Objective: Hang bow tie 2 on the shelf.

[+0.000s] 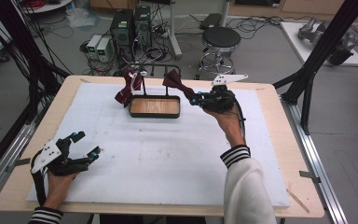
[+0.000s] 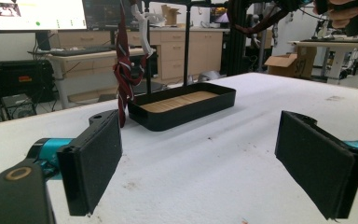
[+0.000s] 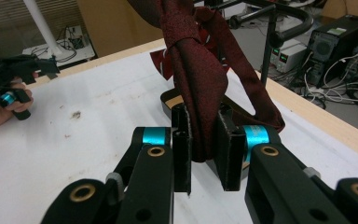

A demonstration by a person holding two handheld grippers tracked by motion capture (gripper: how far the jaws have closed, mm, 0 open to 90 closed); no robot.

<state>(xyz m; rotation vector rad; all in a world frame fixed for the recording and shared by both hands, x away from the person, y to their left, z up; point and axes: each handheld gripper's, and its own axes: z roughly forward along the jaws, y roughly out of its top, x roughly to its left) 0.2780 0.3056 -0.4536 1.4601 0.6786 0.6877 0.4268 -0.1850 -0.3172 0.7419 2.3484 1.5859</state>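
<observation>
My right gripper (image 1: 193, 99) is shut on a dark red necktie (image 1: 175, 83), held in the air just right of the black tray (image 1: 154, 115). In the right gripper view the tie (image 3: 198, 79) is folded and knotted, and it is pinched between the pads (image 3: 204, 149). A second red patterned tie (image 1: 128, 88) hangs from the black rack (image 1: 161, 67) over the tray's left end; the left gripper view shows that tie (image 2: 123, 74) beside the tray (image 2: 186, 109). At the near left corner, low over the white mat, my left gripper (image 1: 86, 143) stands open with nothing between its pads (image 2: 200, 163).
A white foam mat (image 1: 158, 158) covers the wooden table (image 1: 279, 112). The tray has a wooden floor and stands at the far middle of the mat. Behind the table are a stool (image 1: 220, 39), computer boxes (image 1: 130, 25) and loose cables on the floor.
</observation>
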